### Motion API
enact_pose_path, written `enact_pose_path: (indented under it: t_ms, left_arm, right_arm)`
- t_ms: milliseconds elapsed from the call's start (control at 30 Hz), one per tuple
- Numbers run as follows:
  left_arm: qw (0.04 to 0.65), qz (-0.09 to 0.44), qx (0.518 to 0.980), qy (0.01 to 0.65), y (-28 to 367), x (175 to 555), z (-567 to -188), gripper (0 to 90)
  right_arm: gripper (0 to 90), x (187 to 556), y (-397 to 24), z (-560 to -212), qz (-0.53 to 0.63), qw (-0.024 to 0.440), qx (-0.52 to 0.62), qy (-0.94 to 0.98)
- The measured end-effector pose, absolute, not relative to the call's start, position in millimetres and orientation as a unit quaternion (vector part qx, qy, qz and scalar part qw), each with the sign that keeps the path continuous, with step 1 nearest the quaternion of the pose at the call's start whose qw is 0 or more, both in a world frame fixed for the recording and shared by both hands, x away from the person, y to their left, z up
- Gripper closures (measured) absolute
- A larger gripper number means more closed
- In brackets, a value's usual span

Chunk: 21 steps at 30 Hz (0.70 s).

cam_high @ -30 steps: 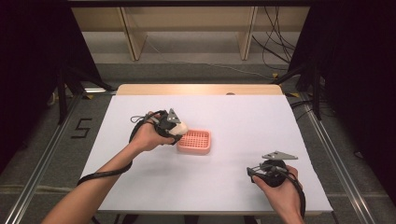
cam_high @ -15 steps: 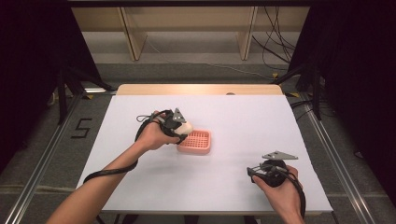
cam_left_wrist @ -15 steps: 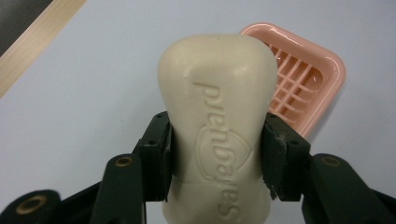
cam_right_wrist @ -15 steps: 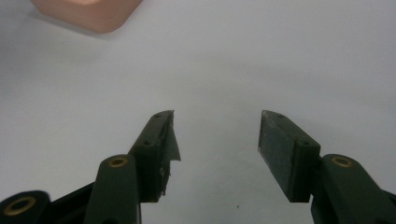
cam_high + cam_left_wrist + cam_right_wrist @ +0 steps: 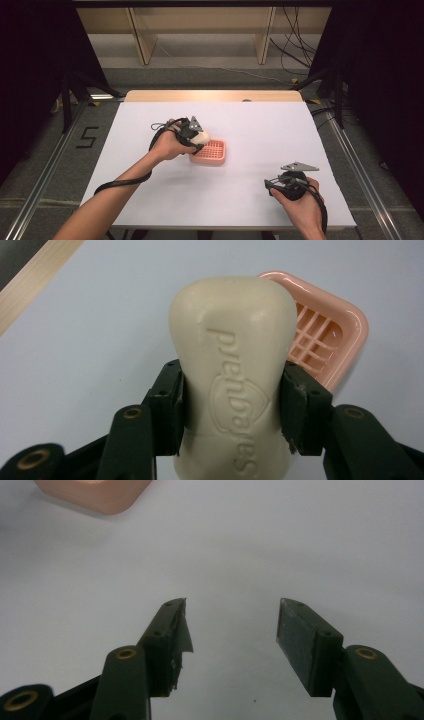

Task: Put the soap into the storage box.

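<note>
My left gripper (image 5: 232,405) pinches a cream soap bar (image 5: 233,365) just left of the pink soap dish (image 5: 209,151), while my right gripper (image 5: 231,630) rests spread near the table's (image 5: 260,125) right edge.

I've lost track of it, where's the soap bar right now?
The soap bar is clamped in the left gripper, at the pink soap dish's left edge in the high view.

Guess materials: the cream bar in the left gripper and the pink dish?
Bar of soap: looks like solid soap, matte and waxy, with embossed lettering and soft rounded edges. Pink dish: likely moulded plastic, glossy, with highlights on its rounded rim and a slatted grid floor.
</note>
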<state>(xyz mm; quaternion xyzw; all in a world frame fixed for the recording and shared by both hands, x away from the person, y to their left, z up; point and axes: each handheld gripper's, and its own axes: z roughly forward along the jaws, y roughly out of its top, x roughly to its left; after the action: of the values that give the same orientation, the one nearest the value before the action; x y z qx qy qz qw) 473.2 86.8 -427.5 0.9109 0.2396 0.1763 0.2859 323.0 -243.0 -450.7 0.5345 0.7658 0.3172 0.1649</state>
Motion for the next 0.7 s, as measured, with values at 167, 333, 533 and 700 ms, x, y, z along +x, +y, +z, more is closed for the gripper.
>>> enact_pose_path:
  t_ms: [167,333,533,700]
  left_arm:
    - [0.289,0.172,0.91,0.242,83.8,475.1,-430.0,49.3]
    - [0.286,0.171,0.912,0.239,81.1,477.0,-431.9,49.3]
    - [0.287,0.167,0.912,0.242,77.8,478.8,-434.8,49.3]
    - [0.284,0.168,0.913,0.239,75.1,481.0,-439.2,49.2]
  right_arm:
    - [45.9,323.0,-242.6,-450.3,0.317,0.165,0.535,0.765]
    - [45.9,322.6,-242.3,-450.2,0.315,0.161,0.54,0.763]
    - [45.9,323.3,-242.5,-450.8,0.316,0.165,0.534,0.766]
    - [45.9,321.3,-240.1,-448.7,0.312,0.153,0.549,0.76]
